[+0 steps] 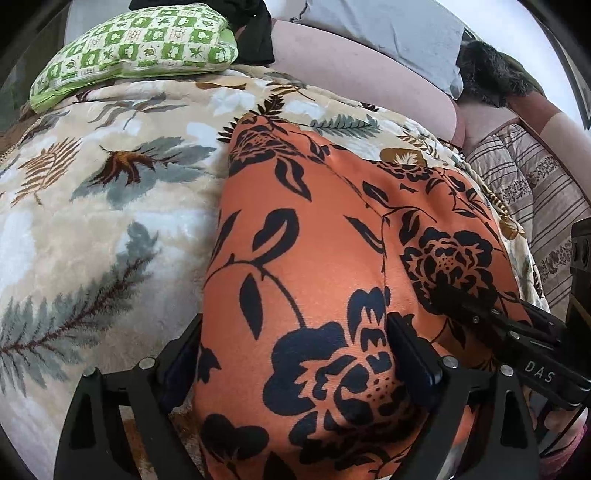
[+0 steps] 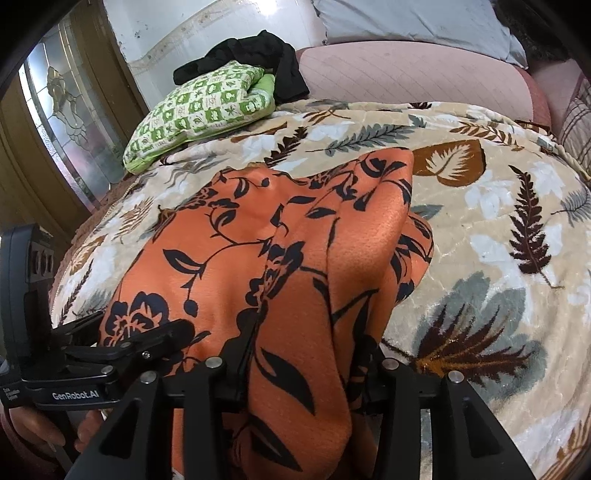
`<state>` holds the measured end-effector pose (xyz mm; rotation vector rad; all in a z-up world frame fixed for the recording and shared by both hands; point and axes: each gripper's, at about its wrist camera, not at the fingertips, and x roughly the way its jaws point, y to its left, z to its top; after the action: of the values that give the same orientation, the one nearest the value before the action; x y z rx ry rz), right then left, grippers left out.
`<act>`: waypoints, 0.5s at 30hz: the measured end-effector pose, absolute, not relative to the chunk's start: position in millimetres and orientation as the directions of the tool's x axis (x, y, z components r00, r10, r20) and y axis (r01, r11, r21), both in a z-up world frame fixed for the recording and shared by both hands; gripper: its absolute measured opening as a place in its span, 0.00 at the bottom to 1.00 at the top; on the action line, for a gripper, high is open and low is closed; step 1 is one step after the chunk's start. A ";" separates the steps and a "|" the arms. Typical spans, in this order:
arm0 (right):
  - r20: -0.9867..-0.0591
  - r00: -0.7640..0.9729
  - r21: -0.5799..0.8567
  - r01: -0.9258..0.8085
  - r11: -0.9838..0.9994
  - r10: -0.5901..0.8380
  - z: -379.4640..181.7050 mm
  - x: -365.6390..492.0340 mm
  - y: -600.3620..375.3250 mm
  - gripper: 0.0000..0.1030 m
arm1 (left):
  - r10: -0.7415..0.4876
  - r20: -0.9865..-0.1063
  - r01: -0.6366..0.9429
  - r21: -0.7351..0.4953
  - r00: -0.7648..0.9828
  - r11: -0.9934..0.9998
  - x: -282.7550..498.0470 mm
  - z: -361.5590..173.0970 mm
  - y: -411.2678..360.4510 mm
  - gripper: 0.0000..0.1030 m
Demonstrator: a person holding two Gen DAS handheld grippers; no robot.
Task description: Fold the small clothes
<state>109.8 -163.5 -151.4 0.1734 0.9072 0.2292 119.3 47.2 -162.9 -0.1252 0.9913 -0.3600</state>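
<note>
An orange garment with a black flower print (image 1: pixel 325 236) lies on a beige leaf-print blanket (image 1: pixel 92 206). My left gripper (image 1: pixel 295 365) has its fingers set wide apart, with the garment's near edge bulging between them. The right gripper's black fingers (image 1: pixel 491 321) reach onto the cloth at the right in the left wrist view. In the right wrist view the garment (image 2: pixel 258 258) is bunched and folded over itself. My right gripper (image 2: pixel 306 354) has a thick fold of cloth between its fingers. The left gripper (image 2: pixel 147 343) lies on the cloth at the left.
A green-and-white checked pillow (image 1: pixel 136 48) lies at the far left with dark clothing (image 2: pixel 251 51) behind it. A pink cushion (image 2: pixel 406 70) and a grey pillow (image 1: pixel 388 29) lie at the back. A striped quilt (image 1: pixel 535 192) is at the right. A wooden door (image 2: pixel 55 122) stands left.
</note>
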 end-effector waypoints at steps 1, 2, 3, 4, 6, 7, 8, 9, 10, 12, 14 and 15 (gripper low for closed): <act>-0.759 0.592 0.249 -0.123 0.961 0.272 -151.8 110.0 -164.4 0.45 | -0.351 -0.794 0.236 -0.265 0.496 0.935 118.7 -163.6 47.6 0.93; -0.760 0.588 0.254 -0.123 0.959 0.276 -152.4 110.4 -165.5 0.46 | -0.350 -0.794 0.233 -0.266 0.498 0.935 118.6 -164.5 48.3 0.93; -0.761 0.585 0.258 -0.122 0.958 0.280 -152.9 110.9 -166.5 0.46 | -0.347 -0.793 0.229 -0.265 0.502 0.937 117.2 -165.2 48.6 0.93; -0.763 0.582 0.263 -0.120 0.957 0.283 -153.6 111.7 -167.2 0.47 | -0.341 -0.792 0.227 -0.259 0.507 0.939 115.4 -165.4 48.4 0.93; -0.765 0.578 0.266 -0.119 0.957 0.285 -154.5 112.4 -167.9 0.48 | -0.326 -0.791 0.227 -0.241 0.518 0.944 112.2 -164.6 47.1 0.93; -0.765 0.578 0.263 -0.121 0.957 0.283 -154.9 112.4 -167.8 0.49 | -0.319 -0.791 0.225 -0.233 0.522 0.946 111.3 -164.1 46.4 0.95; -0.766 0.578 0.259 -0.122 0.958 0.281 -155.1 112.3 -167.3 0.49 | -0.301 -0.794 0.215 -0.218 0.528 0.952 110.0 -163.8 45.3 0.97; -0.767 0.579 0.254 -0.123 0.959 0.277 -155.2 112.0 -166.3 0.49 | -0.280 -0.798 0.204 -0.201 0.534 0.958 108.5 -163.9 44.2 0.98; -0.767 0.580 0.250 -0.124 0.960 0.275 -155.4 111.9 -166.0 0.50 | -0.274 -0.799 0.197 -0.198 0.535 0.960 107.3 -163.9 42.9 0.98; -0.768 0.581 0.243 -0.124 0.962 0.269 -155.9 111.0 -165.1 0.51 | -0.260 -0.806 0.178 -0.194 0.532 0.965 106.0 -162.7 41.8 0.98; -0.771 0.581 0.243 -0.111 0.964 0.261 -156.7 110.0 -165.9 0.57 | -0.238 -0.813 0.163 -0.178 0.531 0.970 103.6 -159.6 41.0 0.98; -0.772 0.579 0.250 -0.106 0.962 0.264 -157.2 109.6 -168.1 0.58 | -0.218 -0.815 0.160 -0.155 0.538 0.975 99.7 -154.9 39.3 0.98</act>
<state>109.6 -168.1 -157.2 0.1840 0.9301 0.2178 99.7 39.3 -154.9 -0.0647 0.9778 -0.2246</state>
